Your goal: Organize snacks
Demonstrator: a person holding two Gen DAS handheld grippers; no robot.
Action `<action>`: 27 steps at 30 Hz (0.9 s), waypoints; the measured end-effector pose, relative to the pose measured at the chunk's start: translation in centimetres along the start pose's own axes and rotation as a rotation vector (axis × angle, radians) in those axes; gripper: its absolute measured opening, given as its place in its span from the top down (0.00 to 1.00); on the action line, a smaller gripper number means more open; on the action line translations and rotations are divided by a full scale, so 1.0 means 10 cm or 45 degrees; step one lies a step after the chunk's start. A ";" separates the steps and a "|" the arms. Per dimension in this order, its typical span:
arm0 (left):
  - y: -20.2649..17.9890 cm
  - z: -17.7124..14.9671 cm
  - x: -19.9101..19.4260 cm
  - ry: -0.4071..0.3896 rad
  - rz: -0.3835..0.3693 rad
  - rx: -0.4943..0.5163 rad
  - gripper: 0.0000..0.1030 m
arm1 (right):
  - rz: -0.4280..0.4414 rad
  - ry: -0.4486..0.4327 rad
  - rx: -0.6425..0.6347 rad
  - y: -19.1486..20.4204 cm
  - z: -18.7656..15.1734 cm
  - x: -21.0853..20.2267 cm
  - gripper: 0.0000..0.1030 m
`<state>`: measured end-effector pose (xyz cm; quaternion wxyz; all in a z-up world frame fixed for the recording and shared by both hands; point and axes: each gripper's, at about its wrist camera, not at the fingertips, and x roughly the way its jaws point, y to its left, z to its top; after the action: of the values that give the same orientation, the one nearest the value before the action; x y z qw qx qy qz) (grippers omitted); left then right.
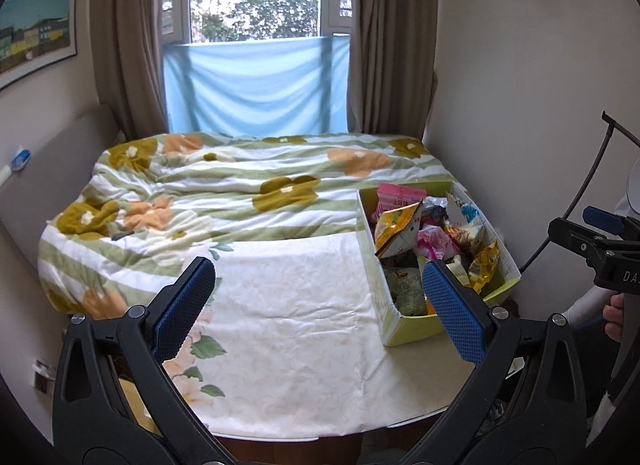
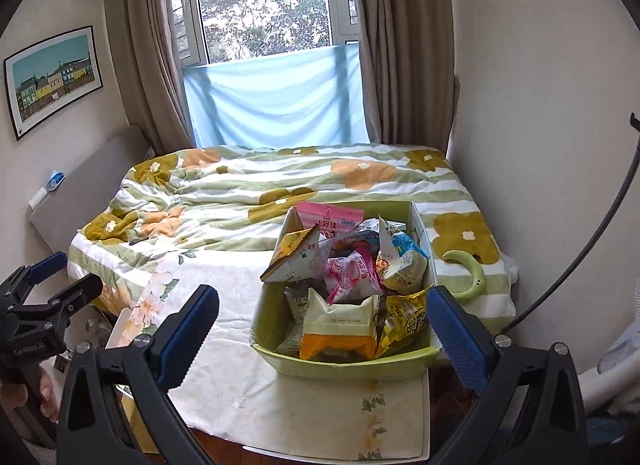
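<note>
Your left gripper [image 1: 318, 307] stands wide, its blue pads [image 1: 184, 305] apart with nothing between them, hanging over the pale floral tablecloth [image 1: 296, 317]; your right gripper [image 2: 322, 329] is spread just as wide and holds nothing, its right pad [image 2: 456, 335] just beside the near right corner of the snack box [image 2: 352, 363]. Each gripper shows at the edge of the other's view, with fingers of the holding hand [image 2: 24, 397] wrapped round its handle; the left one sits at the left in the right wrist view.

The yellow-green cardboard snack box rests on the tablecloth at the right side of the table, close to the bed; it is heaped with packets: an orange-and-cream pouch [image 2: 338, 329] at the near wall, a yellow crinkled bag [image 2: 402, 325] beside it, a pink wrapper [image 2: 352, 273] in the middle, a pink packet [image 2: 328, 219] upright at the far end.

To the right of the box a green crescent-shaped object [image 2: 470, 273] lies on the flowered quilt [image 2: 248, 181]; beyond the bed, a blue cloth [image 2: 276, 101] covers the lower window between brown curtains [image 2: 404, 45]; a framed picture [image 2: 54, 75] hangs on the left wall.
</note>
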<state>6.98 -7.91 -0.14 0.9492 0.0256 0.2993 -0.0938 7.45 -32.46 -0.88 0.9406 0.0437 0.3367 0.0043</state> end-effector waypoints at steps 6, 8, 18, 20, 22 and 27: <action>0.15 -0.19 -0.51 -0.071 0.071 0.025 0.00 | -0.064 -0.106 0.004 0.38 -0.24 -0.43 0.00; 0.18 -0.26 -0.60 -0.077 0.084 0.033 0.00 | -0.069 -0.129 -0.006 0.48 -0.33 -0.51 0.00; 0.26 -0.49 -0.81 -0.091 0.071 0.007 0.00 | -0.135 -0.155 -0.018 0.73 -0.62 -0.67 0.00; 0.25 -0.51 -0.81 -0.089 0.065 0.008 0.00 | -0.145 -0.151 -0.018 0.74 -0.65 -0.67 0.00; 0.24 -0.51 -0.81 -0.091 0.063 0.010 0.00 | -0.151 -0.150 -0.018 0.75 -0.65 -0.67 0.00; 0.20 -0.50 -0.80 -0.093 0.062 0.021 0.00 | -0.150 -0.158 -0.010 0.76 -0.66 -0.71 0.00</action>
<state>-1.88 -4.16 0.31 0.9612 0.0371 0.2630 -0.0741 -2.04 -24.60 -0.80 0.9584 0.0202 0.2799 -0.0524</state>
